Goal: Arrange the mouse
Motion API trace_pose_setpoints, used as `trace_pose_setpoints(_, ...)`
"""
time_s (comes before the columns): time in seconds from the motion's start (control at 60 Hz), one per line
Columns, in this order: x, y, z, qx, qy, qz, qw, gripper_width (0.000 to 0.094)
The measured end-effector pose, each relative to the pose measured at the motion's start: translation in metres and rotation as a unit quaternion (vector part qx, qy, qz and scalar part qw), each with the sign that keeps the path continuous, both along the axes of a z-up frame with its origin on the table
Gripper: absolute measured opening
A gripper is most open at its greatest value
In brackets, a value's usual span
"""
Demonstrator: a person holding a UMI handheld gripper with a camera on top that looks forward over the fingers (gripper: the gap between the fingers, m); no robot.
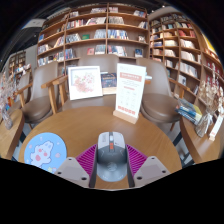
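A grey computer mouse [111, 156] with an orange wheel strip sits between my two fingers, and both magenta pads [88, 159] press on its sides. My gripper [111, 162] is shut on the mouse and holds it over the round wooden table [80, 125], near the table's front edge. I cannot tell whether the mouse touches the table top.
A round blue mouse mat [43, 152] with a white figure lies on the table left of the fingers. A standing sign [129, 92] and a framed picture [85, 81] stand at the table's far side. Chairs [42, 95] flank it, with bookshelves [100, 35] behind.
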State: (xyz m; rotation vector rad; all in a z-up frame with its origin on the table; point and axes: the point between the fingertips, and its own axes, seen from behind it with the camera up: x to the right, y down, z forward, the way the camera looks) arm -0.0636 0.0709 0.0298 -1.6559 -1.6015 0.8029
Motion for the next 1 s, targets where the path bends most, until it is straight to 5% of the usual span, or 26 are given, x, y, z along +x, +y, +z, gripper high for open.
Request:
trace_pose_setpoints(0.267,-0.002,-0.130,0.077,-0.040,0.040,0.072,0.996,0.0438)
trace_pose_setpoints(0.533,0.009,-0.228,-0.002,-0.018,-0.020,0.109,0.994,0.0437)
trace_pose_setpoints(0.783,0.015,-0.239,-0.039,0.002,-0.031,0.095,0.995,0.0469)
trace_pose_setpoints(0.883,0.017,-0.240,-0.040,-0.008,-0.032,0.090,0.995,0.0555)
trace_pose_setpoints(0.95,0.021,-0.235,-0.036,-0.009,-0.031,0.079,0.996,0.0850)
trace_pose_setpoints(1.0,0.024,-0.229,-0.028,-0.002,-0.025,0.074,0.997,0.0824)
